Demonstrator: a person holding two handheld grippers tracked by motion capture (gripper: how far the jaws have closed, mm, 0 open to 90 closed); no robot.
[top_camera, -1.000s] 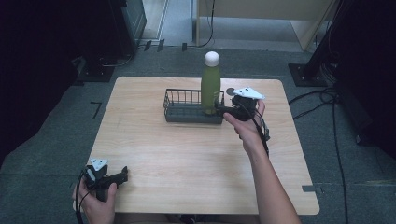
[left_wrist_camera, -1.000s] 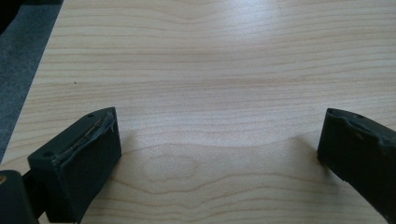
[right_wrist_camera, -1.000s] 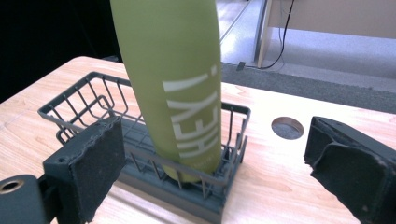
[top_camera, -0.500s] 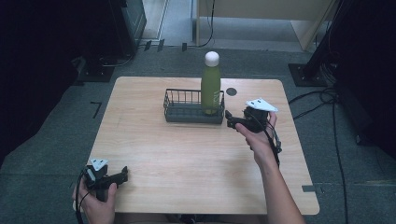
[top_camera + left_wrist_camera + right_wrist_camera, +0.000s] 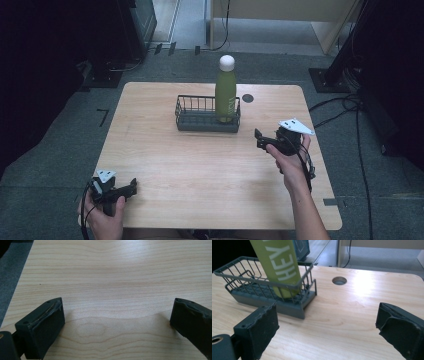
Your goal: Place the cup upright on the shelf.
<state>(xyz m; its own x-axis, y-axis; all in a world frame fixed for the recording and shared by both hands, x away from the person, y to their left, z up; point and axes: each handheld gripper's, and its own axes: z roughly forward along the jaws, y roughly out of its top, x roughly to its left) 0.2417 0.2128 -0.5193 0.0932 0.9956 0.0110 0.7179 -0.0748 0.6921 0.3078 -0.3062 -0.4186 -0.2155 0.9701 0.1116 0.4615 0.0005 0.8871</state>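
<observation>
Bottle (image 5: pixel 226 92): green, upright in wire basket (image 5: pixel 196 119) near tabletop (image 5: pixel 200 165) far edge. My right gripper (image 5: pixel 259 140): empty, jaws wide, near right edge. My left gripper (image 5: pixel 131 187): open, empty, near-left corner. Retreat advice: pull level, clear of basket rim; broad bare wood toward near edge.

In the right gripper view, the green bottle (image 5: pixel 282 265) runs off the top edge, its lettering cut short, while the wire basket (image 5: pixel 244 293) hides its base behind bars.
</observation>
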